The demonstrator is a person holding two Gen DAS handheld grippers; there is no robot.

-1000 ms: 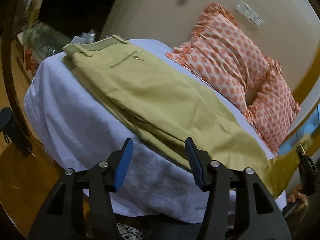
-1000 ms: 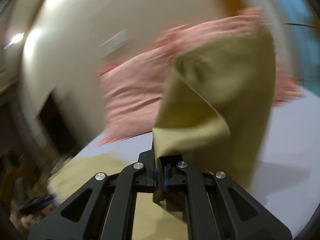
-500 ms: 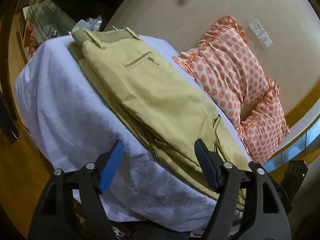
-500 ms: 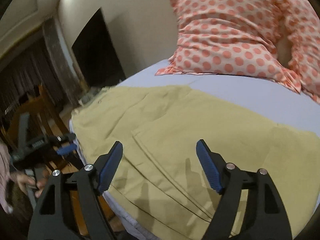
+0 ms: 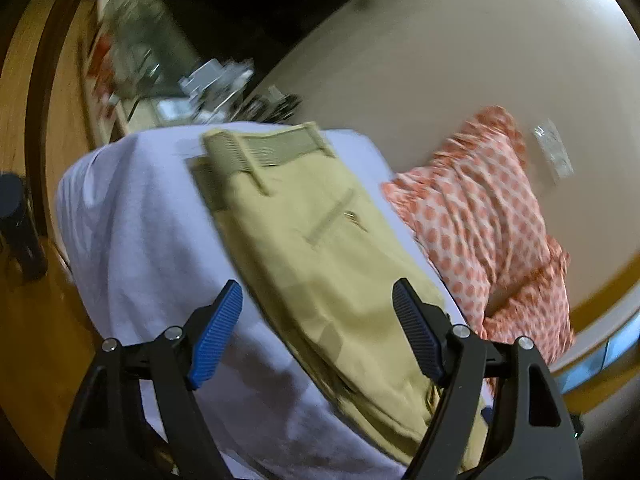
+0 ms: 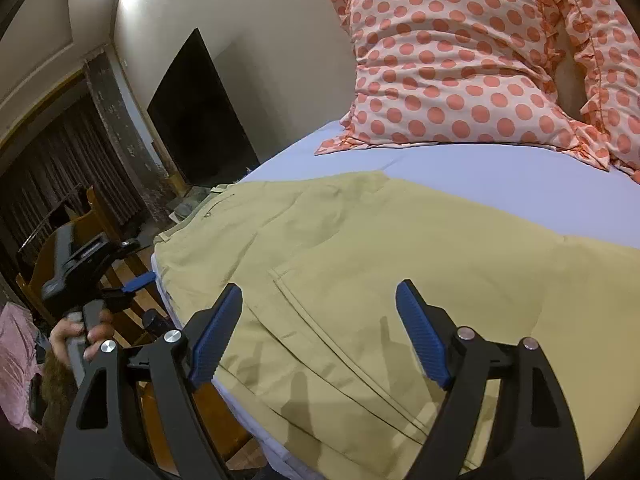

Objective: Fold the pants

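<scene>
Khaki pants (image 5: 320, 256) lie folded in layers on a bed with a pale lilac sheet (image 5: 132, 232); the waistband is at the far end. In the right wrist view the pants (image 6: 360, 264) spread flat across the sheet (image 6: 500, 176). My left gripper (image 5: 318, 330) is open and empty, hovering over the near edge of the pants. My right gripper (image 6: 318, 334) is open and empty, just above the folded cloth. The left gripper also shows at the left of the right wrist view (image 6: 136, 282), held by a hand.
Two orange polka-dot pillows (image 6: 460, 64) lean on the wall at the bed's head. A dark screen (image 6: 200, 112) stands beyond the bed. Wooden floor (image 5: 24, 320) and a cluttered shelf (image 5: 132, 64) lie past the bed's far corner.
My right gripper let go of the pant leg it held raised, laying it over the rest, and opened. My left gripper stayed open and swung slightly, the view now blurred.
</scene>
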